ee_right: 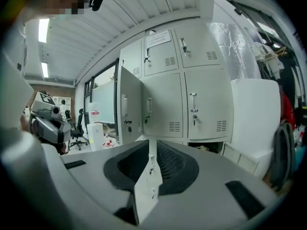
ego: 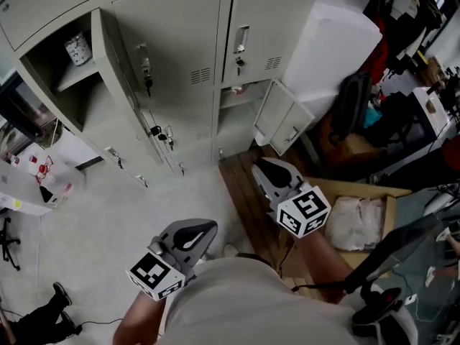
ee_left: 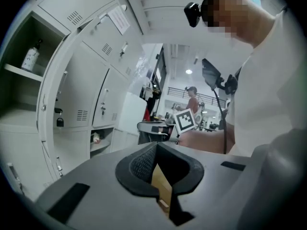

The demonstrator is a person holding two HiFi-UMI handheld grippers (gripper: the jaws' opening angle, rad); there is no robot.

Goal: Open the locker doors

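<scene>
Done: tall left door [ego: 126,77] and small lower door [ego: 284,117] stand open.
Left: centre door [ego: 180,42] and right door [ego: 262,31] shut.
Tongs: left tongs [ego: 203,230] and right tongs [ego: 267,168] both slightly parted, empty.

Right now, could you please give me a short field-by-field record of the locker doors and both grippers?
Open: left-column door; small lower-right door
Closed: middle door; right door
Inside open locker: bottle on shelf
Left gripper: jaws slightly apart, empty
Right gripper: jaws slightly apart, empty, short of the lockers
</scene>
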